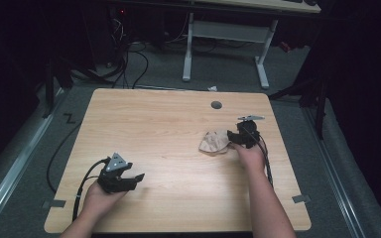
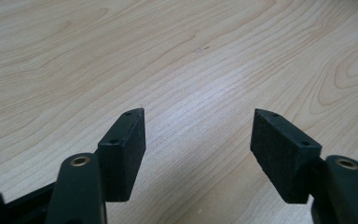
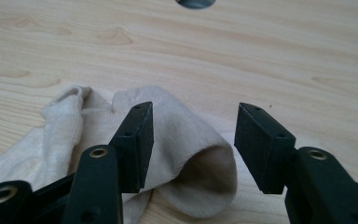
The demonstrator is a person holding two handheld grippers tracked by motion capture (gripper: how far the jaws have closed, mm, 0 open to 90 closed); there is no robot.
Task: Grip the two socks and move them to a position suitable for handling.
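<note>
High view overhead facing forward-down, both gripper views low and close, sharing the wooden table (image 1: 168, 124).

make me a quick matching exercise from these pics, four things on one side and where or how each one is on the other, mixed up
Things:
1. sock
2. left gripper
3. right gripper
4. round hole

Place or state:
A. jaws open over bare wood at the near left of the table
B. set into the tabletop near the far edge
C. beige, crumpled, lying on the right half of the table
D. jaws open, the sock's open cuff just ahead of them

Right pairs: 1-C, 2-A, 3-D, 4-B
</note>
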